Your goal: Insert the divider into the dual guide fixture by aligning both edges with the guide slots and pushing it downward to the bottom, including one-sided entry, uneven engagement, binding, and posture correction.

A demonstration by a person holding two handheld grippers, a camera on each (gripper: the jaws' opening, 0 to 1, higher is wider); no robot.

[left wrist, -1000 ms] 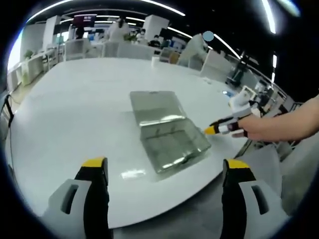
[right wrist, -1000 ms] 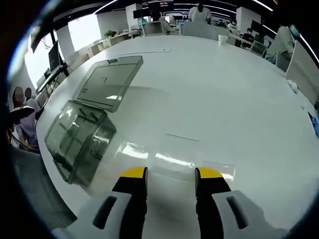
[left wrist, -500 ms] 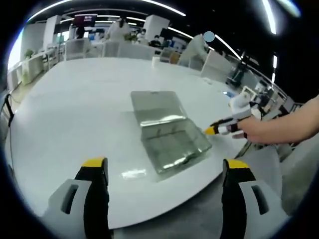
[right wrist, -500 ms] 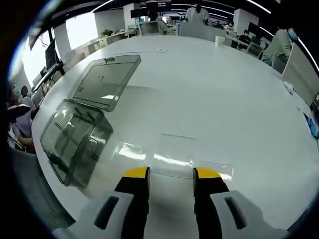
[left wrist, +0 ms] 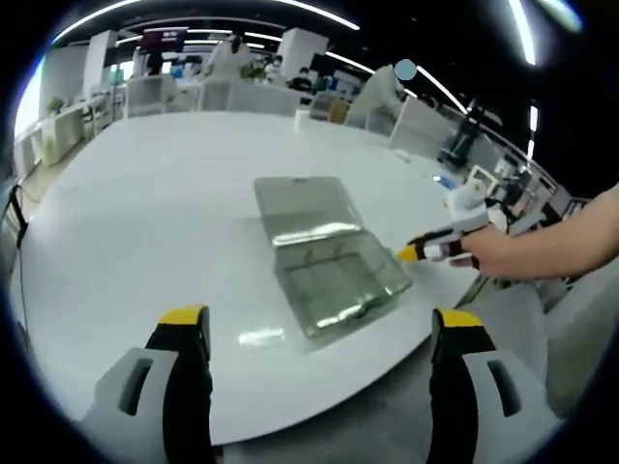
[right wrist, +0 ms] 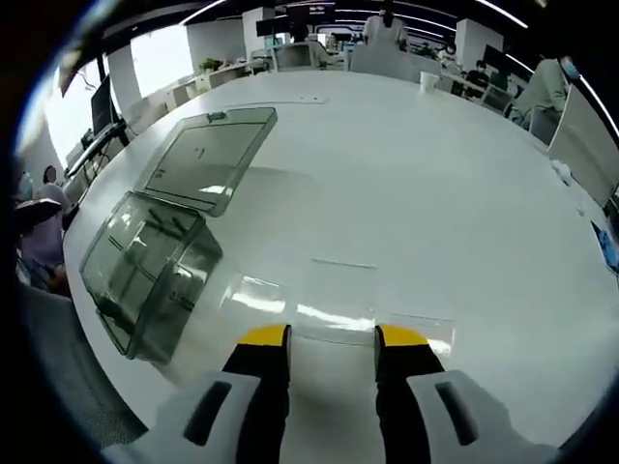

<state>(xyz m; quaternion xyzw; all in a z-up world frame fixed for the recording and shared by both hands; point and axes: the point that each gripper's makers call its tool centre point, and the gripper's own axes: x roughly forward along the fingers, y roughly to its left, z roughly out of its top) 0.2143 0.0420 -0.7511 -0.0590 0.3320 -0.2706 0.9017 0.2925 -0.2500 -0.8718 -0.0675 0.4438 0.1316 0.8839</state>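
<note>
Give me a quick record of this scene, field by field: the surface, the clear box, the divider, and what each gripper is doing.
surface: white table
clear box: near the table edge, lid open and lying flat behind it
divider: clear sheet flat on the table, just ahead of the right gripper
right gripper: fingers slightly apart, at the divider's near edge
left gripper: open wide, holding nothing, facing the box

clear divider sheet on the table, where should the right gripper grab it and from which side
The divider is a thin clear sheet lying flat on the white table, just ahead of the right gripper. Probably best to take its near edge, coming in low from the gripper's side with one jaw slid under, since no face stands up to pinch. Whether that edge lifts easily can't be told.
</note>
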